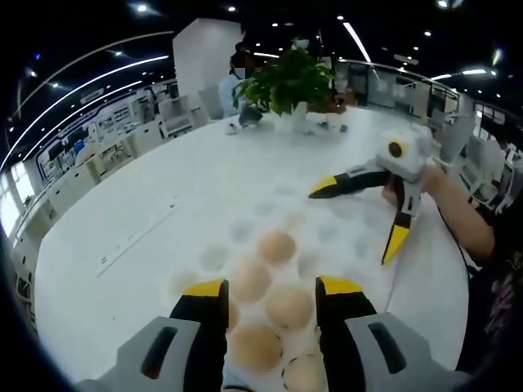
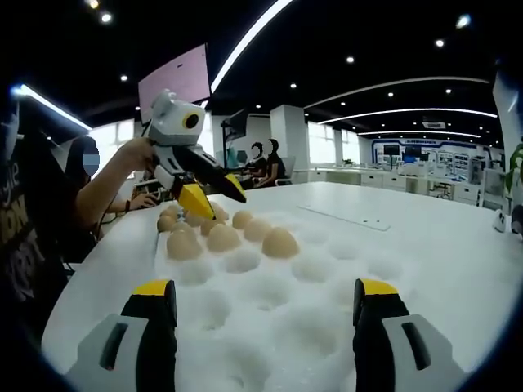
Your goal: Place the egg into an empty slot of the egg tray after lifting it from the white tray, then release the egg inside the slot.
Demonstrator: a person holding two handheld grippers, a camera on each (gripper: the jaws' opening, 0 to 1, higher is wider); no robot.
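Both grippers, left [image 1: 270,306] and right [image 2: 265,314], jaws apart (nothing between).

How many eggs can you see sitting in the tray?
7 in the right gripper view, bunched at the tray's far left end: front three, behind them. The left gripper may hide more.

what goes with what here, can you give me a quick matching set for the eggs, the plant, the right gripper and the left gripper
Things:
1. eggs
2. plant
3. right gripper
4. left gripper

States or places:
A. at the far edge of the table
B. fingers wide open over bare slots
C. sitting in the egg tray
D. fingers either side of eggs

Pairs: 1-C, 2-A, 3-B, 4-D
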